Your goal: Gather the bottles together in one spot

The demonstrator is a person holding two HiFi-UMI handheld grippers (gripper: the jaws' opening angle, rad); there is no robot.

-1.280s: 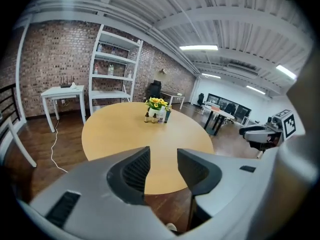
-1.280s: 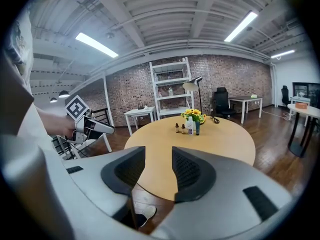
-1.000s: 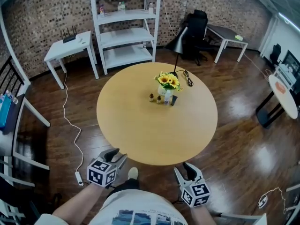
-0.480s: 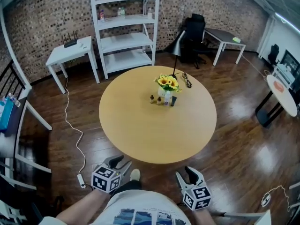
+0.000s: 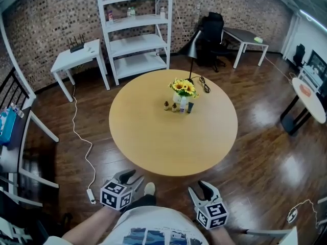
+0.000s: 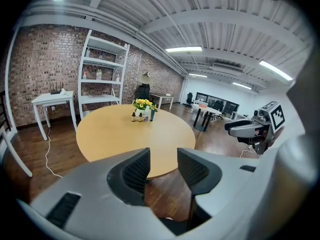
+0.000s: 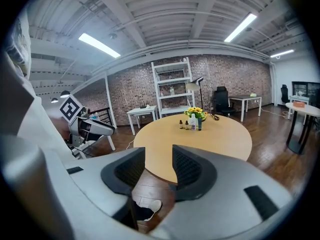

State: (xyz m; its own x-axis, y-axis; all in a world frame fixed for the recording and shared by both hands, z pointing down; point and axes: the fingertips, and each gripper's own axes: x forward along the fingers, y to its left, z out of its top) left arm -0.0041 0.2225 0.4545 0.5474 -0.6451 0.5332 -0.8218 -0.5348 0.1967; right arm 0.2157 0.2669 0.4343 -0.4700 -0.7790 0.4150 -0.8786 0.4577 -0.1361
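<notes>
Several small bottles stand in a tight cluster on the round wooden table (image 5: pixel 153 142). Two are brown droppers (image 5: pixel 166 105), one is a white bottle (image 5: pixel 183 105) and one a dark bottle (image 5: pixel 190 107). All stand just in front of a sunflower vase (image 5: pixel 183 88). The same cluster (image 6: pixel 142 116) (image 7: pixel 191 124) is small and far in both gripper views. My left gripper (image 5: pixel 130 177) (image 6: pixel 164 166) and right gripper (image 5: pixel 200 190) (image 7: pixel 158 166) hang off the table's near edge. Both are open with nothing between the jaws.
A white shelf unit (image 5: pixel 135 29) at the back holds more bottles (image 5: pixel 132 11). Left of it is a white side table (image 5: pixel 76 55). A black lamp (image 5: pixel 193 45) and cable (image 5: pixel 204 84) sit behind the vase. A white cord (image 5: pixel 82 137) crosses the floor, and a shoe (image 5: pixel 149 189) shows between the grippers.
The head view has drawn slightly back from the table, and both grippers sit a little lower in the frame. The jaws and the bottles are as before.
</notes>
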